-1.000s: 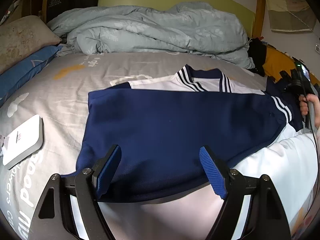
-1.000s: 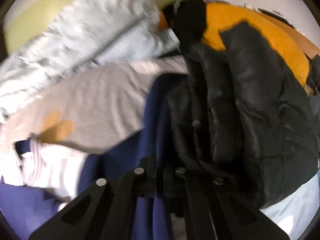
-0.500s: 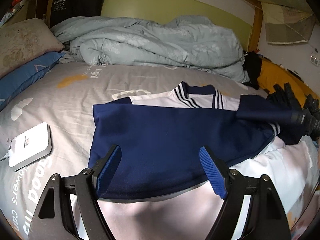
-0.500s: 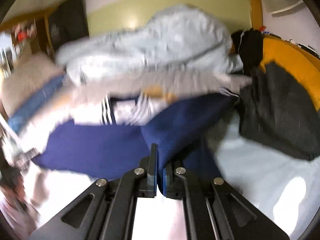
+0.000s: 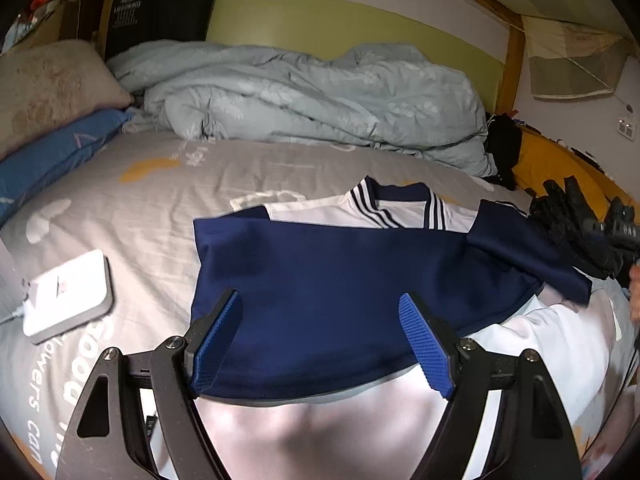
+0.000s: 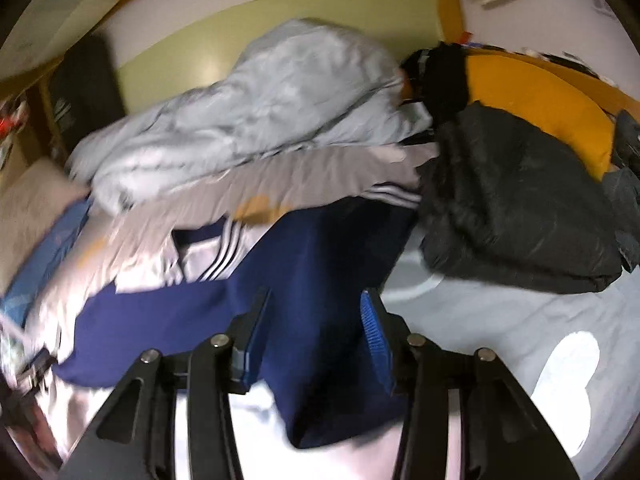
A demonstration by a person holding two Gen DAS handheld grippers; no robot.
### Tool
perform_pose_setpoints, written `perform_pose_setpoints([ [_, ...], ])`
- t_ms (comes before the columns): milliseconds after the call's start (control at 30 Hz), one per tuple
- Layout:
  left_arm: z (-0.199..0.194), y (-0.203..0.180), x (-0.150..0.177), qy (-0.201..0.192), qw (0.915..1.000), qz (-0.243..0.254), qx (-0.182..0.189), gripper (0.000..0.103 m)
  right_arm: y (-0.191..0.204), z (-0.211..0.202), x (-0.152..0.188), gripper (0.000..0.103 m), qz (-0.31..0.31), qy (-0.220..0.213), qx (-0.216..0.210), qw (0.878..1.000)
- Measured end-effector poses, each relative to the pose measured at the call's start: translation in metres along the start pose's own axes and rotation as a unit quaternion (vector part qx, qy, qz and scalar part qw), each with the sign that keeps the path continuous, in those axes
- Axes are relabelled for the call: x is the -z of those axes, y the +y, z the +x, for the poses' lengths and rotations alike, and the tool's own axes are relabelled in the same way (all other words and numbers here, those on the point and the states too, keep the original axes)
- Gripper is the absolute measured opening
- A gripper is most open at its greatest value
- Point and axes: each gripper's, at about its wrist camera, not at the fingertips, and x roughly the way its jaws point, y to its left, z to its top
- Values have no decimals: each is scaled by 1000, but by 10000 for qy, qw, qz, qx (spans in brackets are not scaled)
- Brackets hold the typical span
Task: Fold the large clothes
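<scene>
Navy sleeve (image 6: 320, 280), folded across your jersey (image 5: 340, 280) mid-frame, has just slipped free as your right gripper (image 6: 316, 324) jaws opened; left gripper (image 5: 320, 340) hovers unclenched.

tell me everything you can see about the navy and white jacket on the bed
The navy and white jacket lies spread across the grey bedsheet, collar toward the heaped duvet. It looks like smooth sports fabric: navy body, white shoulder panel, a navy collar with white stripes. One sleeve is folded across its body, with white fabric showing beneath the hem. A black garment lies against its side. The right gripper has just been opening, the sleeve between its parted pads; the left gripper hangs open over the hem.
</scene>
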Motion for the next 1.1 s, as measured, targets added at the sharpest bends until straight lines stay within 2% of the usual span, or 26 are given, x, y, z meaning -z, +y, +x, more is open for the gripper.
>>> perform_pose_setpoints([
  [167, 10, -1, 6, 107, 9998, 90, -126, 79, -25, 71, -26, 42, 732, 690, 94, 9949],
  [300, 13, -5, 10, 59, 9993, 262, -272, 79, -37, 122, -32, 42, 514, 980, 487, 9927],
  [400, 15, -12, 12, -16, 9984, 490, -286, 79, -51, 151, -32, 42, 785, 1324, 261, 9877],
  [500, 23, -15, 15, 65, 9978, 571, -315, 79, -58, 165, -35, 42, 844, 1293, 541, 9865],
  [600, 36, -18, 19, 317, 9964, 677, -411, 79, -57, 180, -32, 41, 687, 1333, 563, 9871],
  [633, 40, -19, 20, 396, 9960, 697, -405, 79, -56, 181, -31, 35, 576, 1279, 601, 9883],
  [667, 43, -18, 21, 448, 9959, 686, -380, 79, -55, 182, -31, 13, 502, 1195, 642, 9895],
  [700, 44, -17, 22, 472, 9960, 659, -380, 79, -56, 182, -30, 6, 473, 1165, 561, 9905],
  [800, 44, -15, 21, 476, 9967, 562, -349, 79, -55, 170, -34, 4, 535, 864, 404, 9940],
  [933, 34, -12, 15, 319, 9981, 409, -321, 79, -36, 123, -50, 4, 499, 355, 38, 9981],
  [1000, 27, -10, 12, 223, 9983, 405, -351, 78, -9, 89, -58, 4, 259, 144, -199, 9994],
  [1100, 15, -9, 7, 55, 9977, 448, -497, 71, 37, 49, -52, 4, -115, 35, -496, 9987],
])
